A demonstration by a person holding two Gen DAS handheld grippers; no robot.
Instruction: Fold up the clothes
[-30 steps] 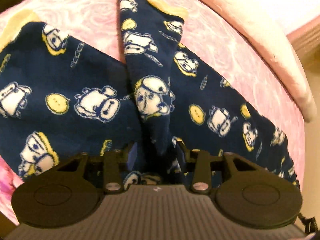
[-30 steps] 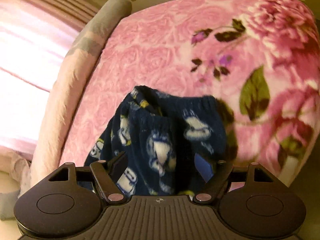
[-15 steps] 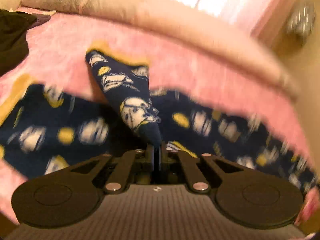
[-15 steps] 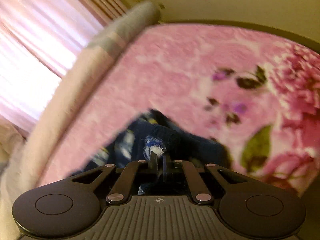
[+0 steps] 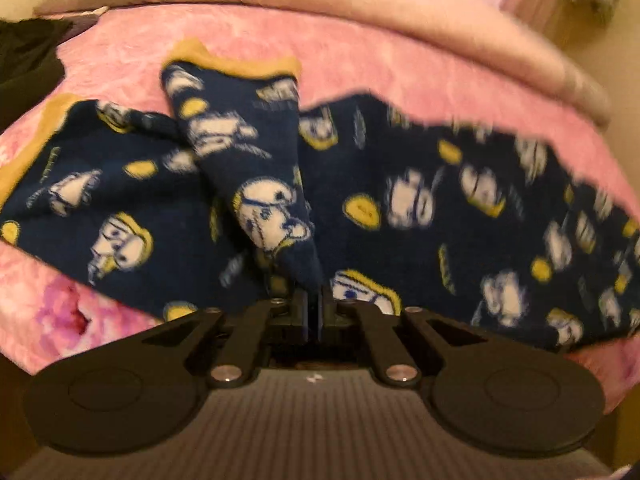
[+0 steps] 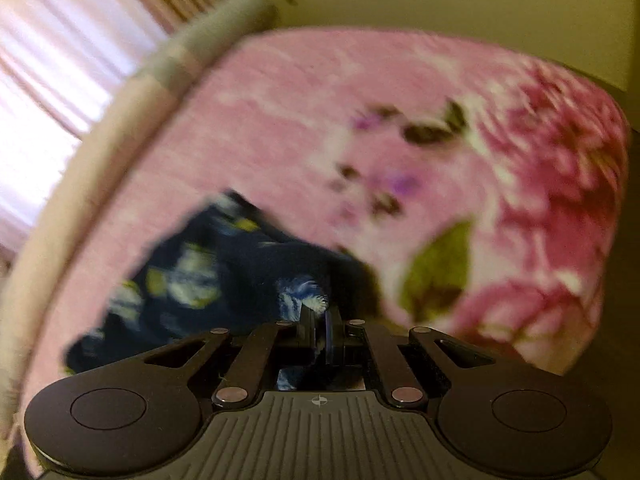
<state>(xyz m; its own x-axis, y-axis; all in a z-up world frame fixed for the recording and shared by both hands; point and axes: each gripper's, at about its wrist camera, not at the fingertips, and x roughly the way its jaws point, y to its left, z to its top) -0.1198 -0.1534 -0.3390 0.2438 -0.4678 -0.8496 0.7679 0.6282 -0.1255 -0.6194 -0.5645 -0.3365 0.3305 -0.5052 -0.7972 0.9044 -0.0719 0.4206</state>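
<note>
Nearest the left wrist camera, the left hand-held gripper [image 5: 314, 304] has its fingers drawn together on a pinched fold of the navy pyjama trousers [image 5: 420, 216], a fleecy garment printed with white cartoon figures and yellow dots. From that pinch one trouser leg [image 5: 244, 152] rises away from the camera, narrow at the grip and widening to its yellow cuff [image 5: 236, 62] at the far end, so its long axis runs near to far. The rest of the garment lies spread across the view from left to right on the pink floral blanket [image 5: 360, 60] of the bed, with a second yellow cuff [image 5: 28, 148] at the far left edge. Beyond the trousers a pale rolled quilt [image 5: 400, 20] runs along the far side of the bed, and a dark piece of cloth [image 5: 24, 60] sits at the upper left. In the right wrist view — blurred — the right hand-held gripper [image 6: 320, 320] is likewise clamped on a bunched edge of the same trousers [image 6: 192, 276], which trail off to the left of the grip over the blanket [image 6: 320, 120]; past it are the quilt [image 6: 140, 92] and a bright curtained window [image 6: 52, 80].
</note>
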